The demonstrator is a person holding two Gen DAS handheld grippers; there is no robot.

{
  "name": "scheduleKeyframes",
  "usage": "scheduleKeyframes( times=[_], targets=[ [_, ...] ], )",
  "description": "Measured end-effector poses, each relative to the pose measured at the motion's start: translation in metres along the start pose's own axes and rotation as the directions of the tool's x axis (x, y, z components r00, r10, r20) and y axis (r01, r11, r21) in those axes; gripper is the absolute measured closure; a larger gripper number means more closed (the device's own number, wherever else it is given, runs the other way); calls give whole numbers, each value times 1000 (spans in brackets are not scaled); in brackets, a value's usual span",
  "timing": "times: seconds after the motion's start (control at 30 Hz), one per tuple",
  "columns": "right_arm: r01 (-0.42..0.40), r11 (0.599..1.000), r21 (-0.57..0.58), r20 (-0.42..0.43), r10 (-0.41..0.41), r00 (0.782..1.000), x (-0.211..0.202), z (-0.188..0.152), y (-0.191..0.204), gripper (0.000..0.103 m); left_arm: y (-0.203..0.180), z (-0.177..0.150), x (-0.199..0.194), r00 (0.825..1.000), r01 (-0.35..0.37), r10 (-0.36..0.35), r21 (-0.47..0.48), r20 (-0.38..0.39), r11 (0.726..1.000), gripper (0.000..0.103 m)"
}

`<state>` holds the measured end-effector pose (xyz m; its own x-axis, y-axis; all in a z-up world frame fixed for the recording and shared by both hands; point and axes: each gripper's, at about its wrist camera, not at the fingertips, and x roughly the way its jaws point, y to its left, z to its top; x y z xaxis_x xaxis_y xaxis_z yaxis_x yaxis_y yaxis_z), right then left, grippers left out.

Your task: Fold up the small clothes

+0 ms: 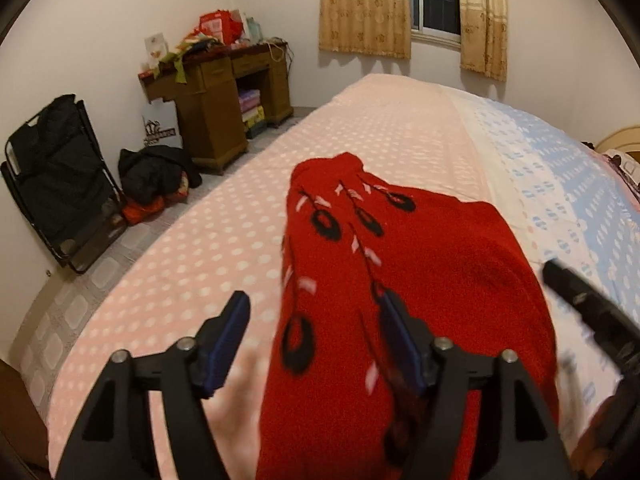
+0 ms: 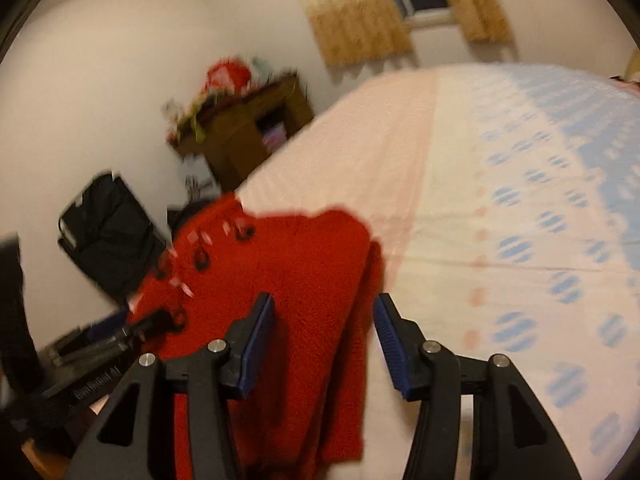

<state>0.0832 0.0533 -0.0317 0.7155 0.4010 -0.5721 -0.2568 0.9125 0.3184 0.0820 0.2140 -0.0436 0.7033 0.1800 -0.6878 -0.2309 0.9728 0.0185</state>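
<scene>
The big bed (image 1: 224,240) has a pink cover with white dots, and blue dots on its far side. A red garment (image 1: 420,272) with black rings and white dashes lies bunched on the bed, just in front of both grippers. A brown desk (image 1: 224,96) by the wall holds a heap of things, with boxes (image 1: 252,110) stacked in its open middle part. A white bag (image 1: 160,128) leans by it; its writing is too small to read. The left gripper (image 1: 316,320) is spread wide over the garment. The right gripper (image 2: 324,320) is spread too, with red cloth between its fingers.
</scene>
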Motion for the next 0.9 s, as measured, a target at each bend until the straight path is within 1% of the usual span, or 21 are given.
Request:
scheduleKeyframes(
  times=[0.03,0.07,0.13,0.23,0.3,0.37,0.47,0.53,0.57,0.6,0.63,0.67,0.73,0.77,0.83,0.9],
  targets=[
    [8,1000,-15,11,-8,1000,-12,-2,4,50,1,-3,-3,1000,1,-1,1,-2,1000,30],
    [15,999,-36,5,-15,1000,-19,-4,10,50,1,-7,-7,1000,3,-2,4,-8,1000,30],
    [2,996,-85,-34,-5,999,-30,-12,24,50,0,-17,-13,1000,0,1,14,-22,1000,30],
    [-20,992,-128,-77,10,997,-39,-25,39,50,-3,-28,-22,1000,-5,5,21,-22,1000,30],
    [-16,985,-172,-90,1,996,-45,-38,49,50,-5,-37,-27,999,-11,12,23,-33,1000,30],
    [-5,977,-215,-112,-20,994,-43,-47,57,50,-9,-43,-27,999,-12,14,29,-44,999,30],
    [24,979,-200,-158,-57,986,-29,-58,53,50,-13,-49,-25,998,-38,40,41,-48,998,30],
    [43,984,-171,-223,-81,972,-11,-67,42,50,-15,-51,-21,997,-49,51,43,-60,998,30],
    [45,988,-150,-254,-83,964,-3,-71,35,50,-16,-51,-17,996,-48,51,45,-73,998,30],
    [28,995,-98,-282,-55,958,5,-76,24,50,-15,-52,-14,995,-47,50,45,-82,998,30],
    [2,999,-48,-257,-15,966,4,-78,15,50,-16,-53,-10,995,-54,58,45,-84,998,28],
    [-6,999,-40,-251,-4,968,4,-78,13,51,-15,-55,-8,995,-58,61,44,-82,997,27],
    [7,997,-77,-249,-26,968,5,-78,16,51,-14,-56,-5,995,-55,57,32,-80,998,26],
    [23,994,-105,-242,-48,969,6,-78,19,51,-13,-56,-2,995,-60,62,28,-80,998,24],
    [33,994,-109,-224,-57,973,7,-79,20,50,-15,-57,-1,995,-68,70,28,-74,997,22],
    [35,994,-104,-211,-56,976,6,-80,18,50,-14,-55,3,996,-68,70,35,-62,997,19]
  ],
)
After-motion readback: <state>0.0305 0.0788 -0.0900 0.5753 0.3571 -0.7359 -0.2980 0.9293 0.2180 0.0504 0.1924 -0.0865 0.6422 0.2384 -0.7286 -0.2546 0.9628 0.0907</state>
